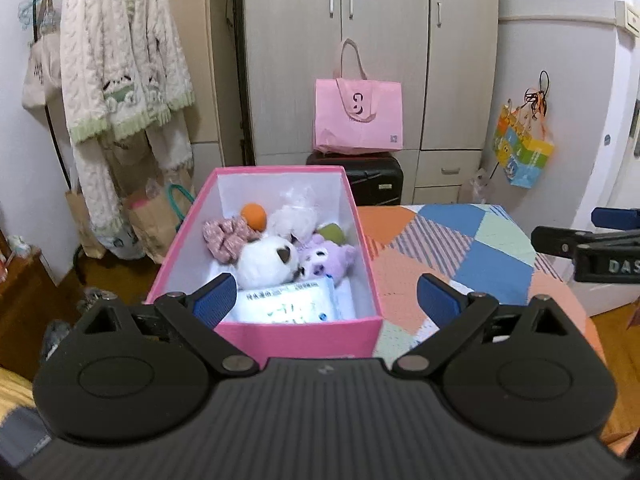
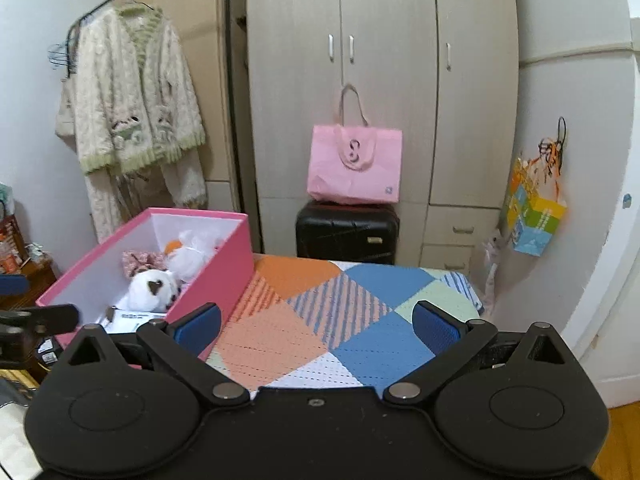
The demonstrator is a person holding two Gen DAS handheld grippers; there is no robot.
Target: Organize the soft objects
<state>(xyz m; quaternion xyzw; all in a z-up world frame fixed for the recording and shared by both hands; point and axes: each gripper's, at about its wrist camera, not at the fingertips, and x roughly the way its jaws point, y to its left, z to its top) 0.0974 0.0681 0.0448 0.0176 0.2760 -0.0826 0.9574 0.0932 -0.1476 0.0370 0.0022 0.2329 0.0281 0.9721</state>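
Note:
A pink box (image 1: 362, 236) stands on the left part of a patchwork-covered table (image 1: 460, 248). Inside lie a white plush (image 1: 266, 266), a purple plush (image 1: 328, 258), an orange ball (image 1: 254, 216), a pink scrunchie (image 1: 224, 236), a white fluffy item (image 1: 294, 216), a green item (image 1: 332, 232) and a tissue pack (image 1: 288, 302). My left gripper (image 1: 326, 300) is open and empty, above the box's near end. My right gripper (image 2: 318, 326) is open and empty over the table, right of the box (image 2: 216, 264); it also shows at the left wrist view's right edge (image 1: 592, 248).
A pink tote bag (image 1: 358, 118) sits on a black suitcase (image 1: 374, 180) before a wardrobe (image 1: 384, 40). A fluffy robe (image 1: 120, 80) hangs on a rack at left. A colourful bag (image 1: 522, 152) hangs on the right wall. Paper bags (image 1: 148, 224) stand on the floor.

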